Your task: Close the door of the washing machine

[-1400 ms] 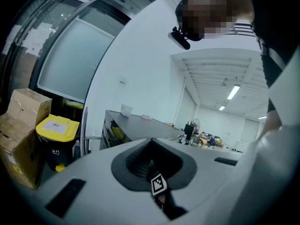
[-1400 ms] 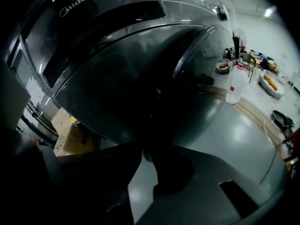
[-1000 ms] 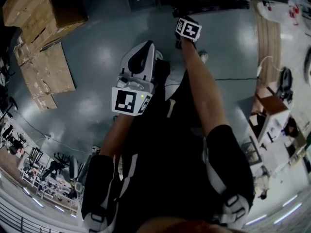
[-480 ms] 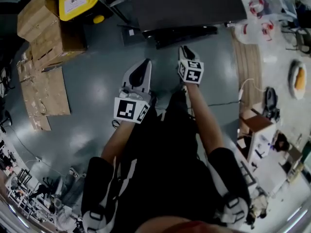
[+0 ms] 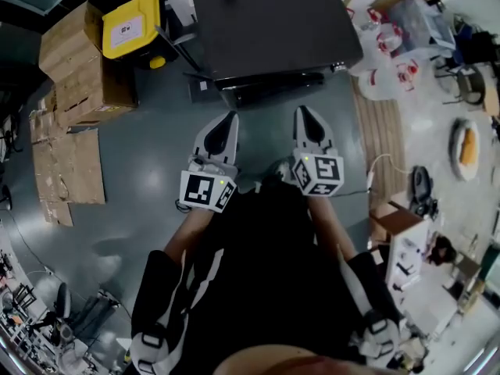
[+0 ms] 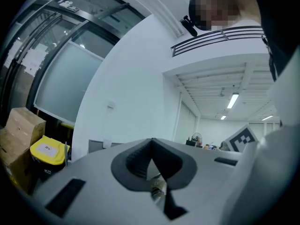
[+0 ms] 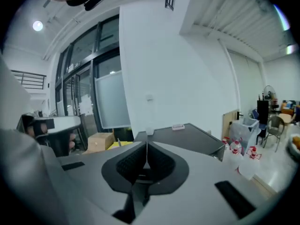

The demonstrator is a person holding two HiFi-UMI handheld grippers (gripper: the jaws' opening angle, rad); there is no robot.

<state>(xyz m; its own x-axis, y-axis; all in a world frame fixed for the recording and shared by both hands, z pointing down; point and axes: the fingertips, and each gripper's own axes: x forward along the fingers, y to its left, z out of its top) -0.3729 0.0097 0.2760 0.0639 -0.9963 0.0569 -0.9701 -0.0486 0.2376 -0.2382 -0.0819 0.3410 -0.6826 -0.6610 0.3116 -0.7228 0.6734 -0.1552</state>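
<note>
Washing machine (image 5: 273, 30): boxy, with a flat matte-black top, standing against the white wall (image 7: 178, 78).
Left tool (image 5: 222, 128): pointed grey shell, jaws closed and empty, just short of the machine's front.
Right tool (image 5: 309, 123): same shape, jaws have just been closing with nothing between them.
Cardboard boxes (image 5: 74, 53): brown, stacked left of the machine.
Floor (image 5: 148, 162): glossy grey.

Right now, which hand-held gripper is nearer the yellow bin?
Left. The left hand-held gripper is below and right of the yellow bin in the head view; the right hand-held gripper, its jaws just closed with nothing between them, lies farther right, past the left one.
</note>
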